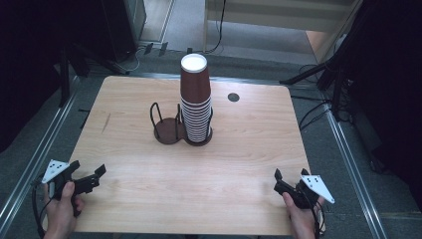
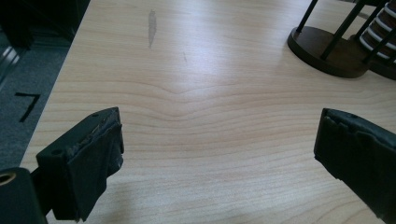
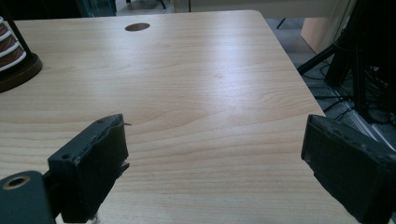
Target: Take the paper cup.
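Counts of the objects on one wooden table (image 1: 149, 174).
One stack of brown paper cups (image 1: 196, 99), individual cups too tightly nested to count; one dark two-ring cup holder (image 1: 169, 130); two hand-held grippers: left gripper (image 1: 92, 178), right gripper (image 1: 288, 180); one round table hole (image 1: 233, 97).

On the table (image 1: 149, 189), my left gripper (image 1: 92, 178) is at the near left corner and my right gripper (image 1: 290, 179) at the near right one. Far ahead between them stands the rack (image 1: 168, 130), with the stack of cups (image 1: 195, 99) in its right half
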Available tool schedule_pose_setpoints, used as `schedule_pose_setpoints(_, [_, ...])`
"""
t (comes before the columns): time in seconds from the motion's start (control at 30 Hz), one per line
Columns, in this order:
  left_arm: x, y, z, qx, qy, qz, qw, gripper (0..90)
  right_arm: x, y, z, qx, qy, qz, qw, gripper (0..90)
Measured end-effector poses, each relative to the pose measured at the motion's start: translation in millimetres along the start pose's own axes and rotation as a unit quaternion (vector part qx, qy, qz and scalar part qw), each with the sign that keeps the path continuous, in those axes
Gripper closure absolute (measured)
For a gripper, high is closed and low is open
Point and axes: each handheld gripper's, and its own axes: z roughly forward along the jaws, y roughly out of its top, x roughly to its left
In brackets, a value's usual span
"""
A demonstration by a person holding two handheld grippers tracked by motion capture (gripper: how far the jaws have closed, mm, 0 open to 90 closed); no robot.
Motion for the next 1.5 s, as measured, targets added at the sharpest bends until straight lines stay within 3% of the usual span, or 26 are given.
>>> schedule_pose_setpoints(0.13, [-2.0,-0.1,2.1,0.003,0.002,0.006,1.0000,2.1,1.0,-0.3,-0.8,-0.005,0.000,-0.006,1.0000,6.9])
schedule_pose_setpoints(0.37, [-5.4,-0.8,2.4,0.000,0.003,0.020,0.9998,2.1,-1.5,2.9,-1.1,-0.003,0.004,0.006,1.0000,7.2])
schedule_pose_setpoints(0.53, [-7.2,-1.5,2.5,0.002,0.007,0.028,0.9996,2.1,2.1,12.2,-3.1,-0.010,0.003,0.009,0.9999,12.1])
schedule_pose_setpoints(0.73, [-5.9,-1.8,2.6,0.003,0.013,0.022,0.9997,2.1,15.3,32.2,-9.7,-0.019,0.016,0.004,0.9997,8.9])
schedule_pose_setpoints(0.83, [-7.6,-2.1,3.7,0.005,0.017,0.026,0.9995,2.1,19.1,37.1,-10.7,-0.020,0.018,-0.002,0.9996,8.1])
schedule_pose_setpoints(0.87, [-8.5,-2.0,4.2,0.010,0.021,0.030,0.9993,2.1,23.1,41.5,-10.4,-0.022,0.027,-0.015,0.9993,8.1])
schedule_pose_setpoints(0.93, [-9.6,-1.8,4.8,0.012,0.024,0.036,0.9990,2.1,26.9,44.1,-10.6,-0.024,0.037,-0.017,0.9989,11.8])
schedule_pose_setpoints(1.4, [-9.7,-1.0,6.9,0.014,0.032,0.031,0.9989,2.2,62.5,73.0,2.6,-0.047,0.043,-0.024,0.9977,7.2])
schedule_pose_setpoints(1.5, [-10.2,-0.9,6.8,0.016,0.046,0.033,0.9983,7.2,72.7,81.8,7.3,-0.047,0.043,-0.022,0.9977,4.7])
